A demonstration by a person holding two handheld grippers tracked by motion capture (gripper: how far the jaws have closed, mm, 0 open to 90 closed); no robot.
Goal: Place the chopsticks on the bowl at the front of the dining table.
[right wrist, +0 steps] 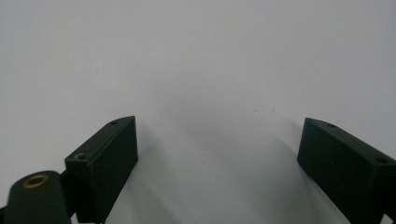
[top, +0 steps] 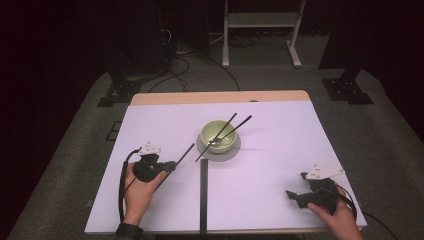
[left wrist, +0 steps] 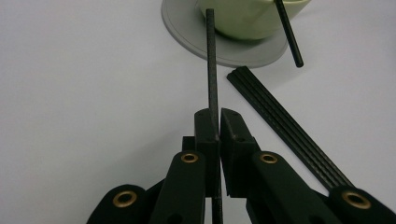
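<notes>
From above, the left gripper (top: 167, 165) sits at the table's left with a thin black rod (top: 184, 154) sticking out toward the green bowl (top: 218, 136). The left gripper view adds the close detail: the left gripper (left wrist: 217, 122) has its jaws closed tight on the black rod (left wrist: 211, 70), which runs straight ahead until its far end meets the grey saucer (left wrist: 187, 35) under the bowl (left wrist: 243, 21). That view also brings out the ribbed surface of the black strip (left wrist: 285, 123) lying on the table just right of the jaws.

The white tabletop (top: 270, 165) has a wooden far edge; beyond it lie grey carpet, cables and a white stand in a dark room. Two more sticks (top: 235, 125) and a spoon rest in the bowl.

At the right, the right gripper (top: 292, 196) rests near the front edge, well apart from the bowl; in its own view the right gripper (right wrist: 219, 135) has its jaws wide apart over bare white surface.
</notes>
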